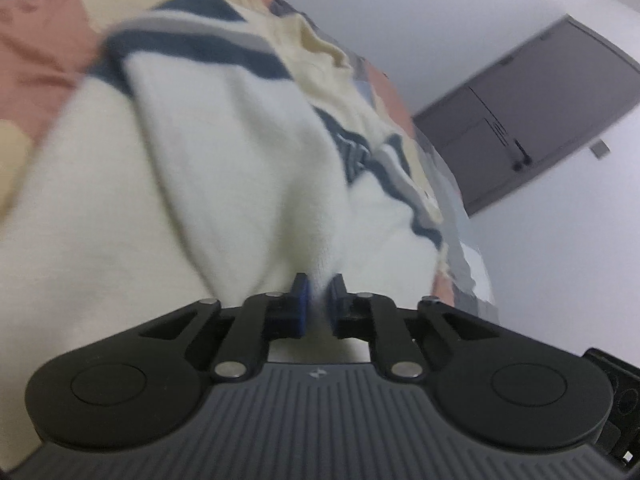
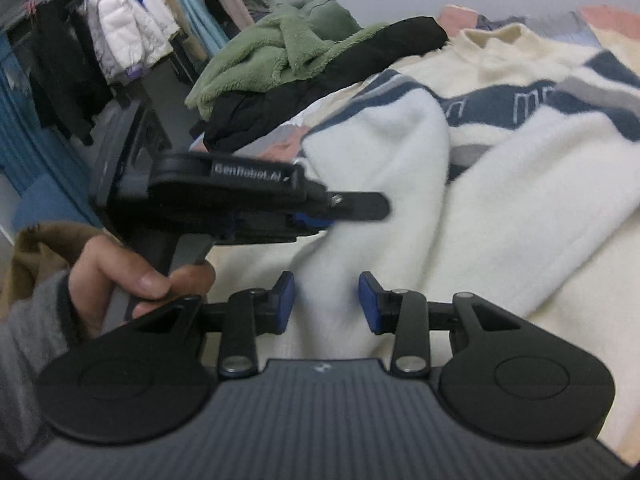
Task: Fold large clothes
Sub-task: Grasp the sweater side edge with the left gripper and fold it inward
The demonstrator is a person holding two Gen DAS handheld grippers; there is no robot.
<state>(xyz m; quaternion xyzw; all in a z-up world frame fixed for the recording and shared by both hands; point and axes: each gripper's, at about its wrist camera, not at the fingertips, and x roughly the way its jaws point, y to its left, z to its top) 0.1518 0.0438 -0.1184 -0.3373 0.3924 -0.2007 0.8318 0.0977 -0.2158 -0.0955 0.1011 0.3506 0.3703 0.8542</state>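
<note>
A cream fleece sweater (image 1: 224, 152) with navy and grey stripes lies spread on a patchwork bedspread (image 1: 36, 60). My left gripper (image 1: 318, 296) is shut on a bunched fold of its cream fabric, which rises from between the blue pads. In the right wrist view the sweater (image 2: 500, 184) fills the right side. The left gripper (image 2: 316, 220) reaches in from the left and bites the sweater's near edge, held by a hand (image 2: 120, 276). My right gripper (image 2: 327, 302) hovers just over the cream cloth with its jaws apart and its blue pad faces bare.
A green fleece garment (image 2: 280, 52) and a black one (image 2: 340, 68) are piled at the bed's far left. Beyond them hangs a rack of coats (image 2: 120, 20). A grey door (image 1: 540, 112) stands in the white wall behind the bed.
</note>
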